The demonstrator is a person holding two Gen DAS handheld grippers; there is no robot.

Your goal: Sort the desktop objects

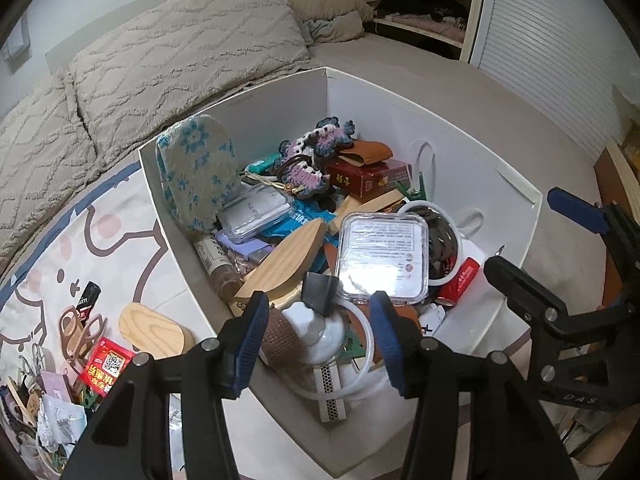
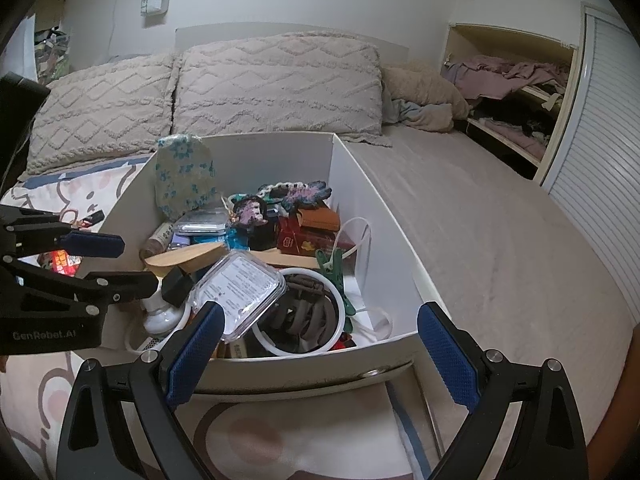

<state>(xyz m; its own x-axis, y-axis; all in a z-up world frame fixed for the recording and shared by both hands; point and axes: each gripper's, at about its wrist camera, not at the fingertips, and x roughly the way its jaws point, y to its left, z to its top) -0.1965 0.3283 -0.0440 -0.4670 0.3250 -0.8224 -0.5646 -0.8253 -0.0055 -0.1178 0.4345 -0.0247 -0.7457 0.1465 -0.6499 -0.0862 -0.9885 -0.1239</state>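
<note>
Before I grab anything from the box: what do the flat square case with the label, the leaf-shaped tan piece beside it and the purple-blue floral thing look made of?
Square case: clear glossy plastic, glare on its lid. Leaf-shaped piece: pale unfinished-looking wood, visible grain. Floral thing: crocheted yarn, soft looped stitches.

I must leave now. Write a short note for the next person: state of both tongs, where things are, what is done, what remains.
Left tongs: open, empty, over the near corner of the white box.
Right tongs: wide open, empty, at the box's near wall.
Done: the box already holds many items, with the clear plastic case on top.
Left: small things on the cartoon blanket beside the box, such as the wooden oval and red packet.
</note>
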